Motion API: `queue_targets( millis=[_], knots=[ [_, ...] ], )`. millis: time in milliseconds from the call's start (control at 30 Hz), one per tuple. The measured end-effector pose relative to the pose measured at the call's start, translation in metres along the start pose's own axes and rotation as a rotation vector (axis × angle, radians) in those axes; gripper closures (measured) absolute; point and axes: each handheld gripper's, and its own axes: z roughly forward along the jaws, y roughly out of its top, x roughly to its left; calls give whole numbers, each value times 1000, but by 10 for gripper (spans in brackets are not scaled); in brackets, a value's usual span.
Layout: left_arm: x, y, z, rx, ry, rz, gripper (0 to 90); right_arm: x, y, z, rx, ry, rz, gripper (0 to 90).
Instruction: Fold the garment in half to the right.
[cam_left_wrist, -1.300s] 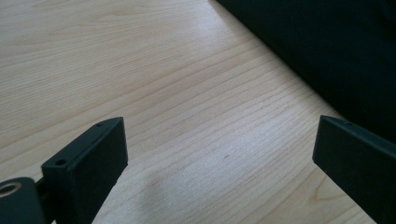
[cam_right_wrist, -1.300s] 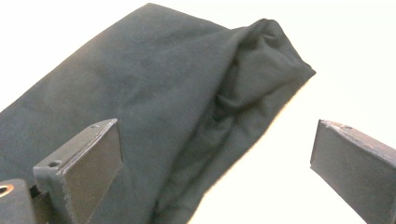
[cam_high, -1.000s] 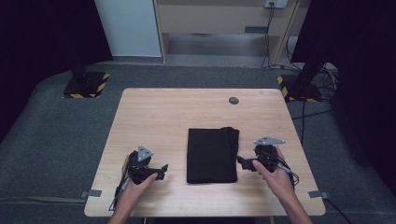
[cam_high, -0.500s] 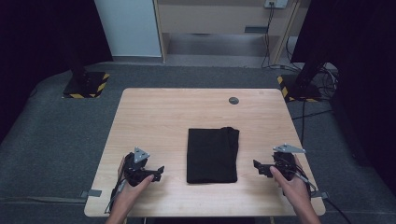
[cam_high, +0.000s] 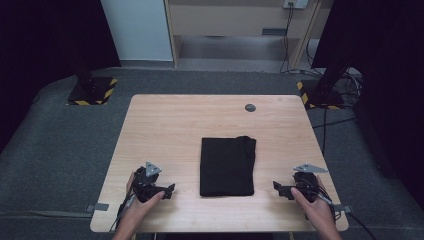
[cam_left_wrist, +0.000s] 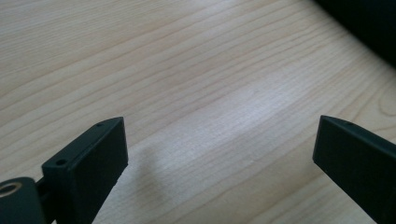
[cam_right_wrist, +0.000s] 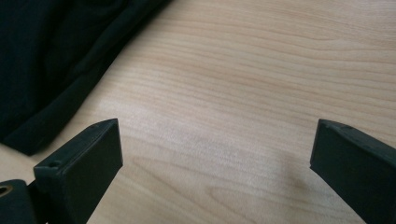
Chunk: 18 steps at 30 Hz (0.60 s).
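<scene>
A folded black cloth (cam_high: 227, 166) lies mid-worktop (cam_high: 170, 125), between the left gripper (cam_high: 167, 190) and right gripper (cam_high: 278, 186) — both jaws apart, empty. The folding looks finished; any next move means reaching inward for an edge.

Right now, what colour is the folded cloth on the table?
Plain black; the folded cloth shows best in the high view.

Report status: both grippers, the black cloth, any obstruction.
Left gripper open, empty, off the cloth. Right gripper open, empty, off the cloth. Black folded cloth flat mid-table. Nothing between; small dark disc far side.
</scene>
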Motion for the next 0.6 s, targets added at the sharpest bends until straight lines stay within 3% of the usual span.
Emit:
queue_targets(
  millis=[67,300,600],
  knots=[
    [3,0,3,-2,7,-10,28,0,0,3,-12,-5,20,24],
    [9,-3,10,-8,9,-23,26,6,-6,19,11,-12,2,9],
    [6,-7,16,4,9,-8,0,10,-10,20,-15,-18,-23,7]
  ],
)
